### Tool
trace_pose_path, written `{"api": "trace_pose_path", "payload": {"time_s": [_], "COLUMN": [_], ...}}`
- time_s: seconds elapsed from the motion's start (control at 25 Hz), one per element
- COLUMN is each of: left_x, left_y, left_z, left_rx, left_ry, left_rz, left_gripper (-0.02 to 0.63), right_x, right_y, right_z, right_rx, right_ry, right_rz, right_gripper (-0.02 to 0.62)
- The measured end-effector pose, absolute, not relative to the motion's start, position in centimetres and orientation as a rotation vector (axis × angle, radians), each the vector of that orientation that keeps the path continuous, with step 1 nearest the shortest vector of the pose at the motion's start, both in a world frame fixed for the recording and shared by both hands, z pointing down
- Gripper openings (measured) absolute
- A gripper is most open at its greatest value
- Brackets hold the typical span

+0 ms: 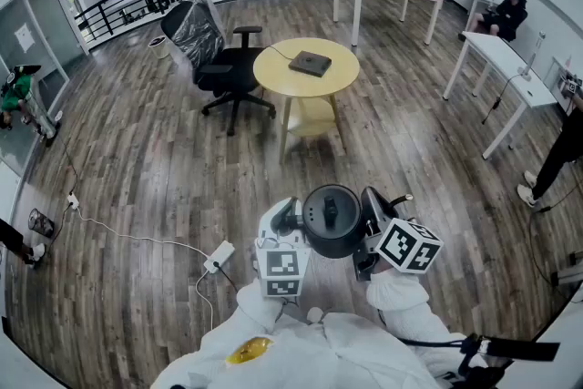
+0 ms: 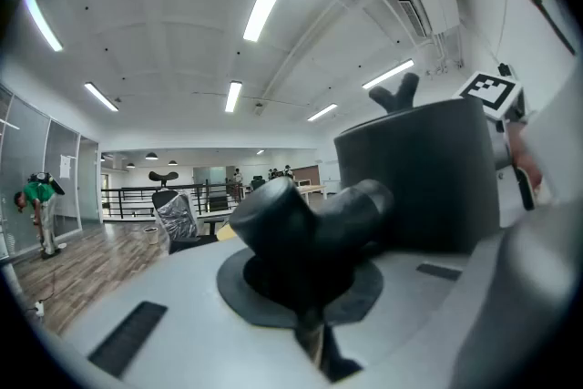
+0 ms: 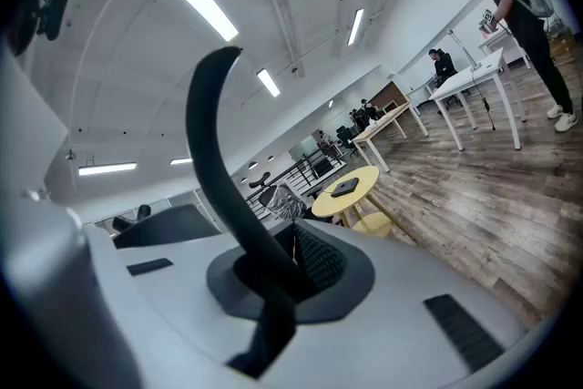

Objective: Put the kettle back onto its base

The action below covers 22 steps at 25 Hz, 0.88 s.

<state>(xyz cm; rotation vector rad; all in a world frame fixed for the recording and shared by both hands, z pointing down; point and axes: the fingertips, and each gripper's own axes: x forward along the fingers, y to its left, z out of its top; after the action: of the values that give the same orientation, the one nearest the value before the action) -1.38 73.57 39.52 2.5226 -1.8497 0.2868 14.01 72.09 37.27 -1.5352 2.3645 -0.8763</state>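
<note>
The fingers of the left gripper (image 1: 291, 220) are closed on the stubby, rounded spout (image 2: 305, 223), and those of the right gripper (image 1: 370, 214) are clamped on the thin curved handle (image 3: 217, 164), so the black kettle (image 1: 332, 220) is carried between the two, in the air, close in front of the person's chest. It is held upright: its long axis runs vertically, with the lid (image 1: 330, 210) turned up toward the head camera, while the spout is pointed to the person's left and the handle to the right, so the spout-to-handle line lies across the body. The shell is judged to be rigid and smooth, hence rather slippery for the pads, and the weight is likely to depend on any water inside, which cannot be seen. The handle is taken to be the proper hold. Being a narrow strap, it could let the body swing, so the second grip at the spout is useful for keeping it level. Below, wooden floor (image 1: 164, 168) is seen, with a white power strip (image 1: 219, 256) lying near the person's left. Well ahead, a yellow round table (image 1: 273, 68) is set beside a black office chair (image 1: 219, 68), and a dark flat slab (image 1: 310, 63), probably the base, is lying on it, well apart from the kettle.
</note>
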Motion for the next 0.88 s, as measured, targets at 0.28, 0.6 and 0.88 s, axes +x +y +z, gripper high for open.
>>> {"api": "trace_pose_path", "payload": {"time_s": [0.28,0.6,0.88], "left_x": [0.4,0.3,-1.4], "left_y": [73.0,69.2,63.2], "left_z": [39.8,40.2,40.7], "left_rx": [2.543,2.548,2.549], "left_ry": [-1.843,-1.859,-1.857], "left_rz": [0.297,0.292,0.282], "left_gripper": [0.0,0.0,0.0], "right_x": [15.7,15.9,14.2], "right_y": [71.2,67.9,62.1], "right_z": [37.6,38.3,38.9], "right_rx": [-1.549,-1.547,-1.547], "right_ry": [2.352,2.324,2.323], "right_rz": [-0.86,-0.871,-0.869], "right_gripper": [0.01,0.01,0.011]}}
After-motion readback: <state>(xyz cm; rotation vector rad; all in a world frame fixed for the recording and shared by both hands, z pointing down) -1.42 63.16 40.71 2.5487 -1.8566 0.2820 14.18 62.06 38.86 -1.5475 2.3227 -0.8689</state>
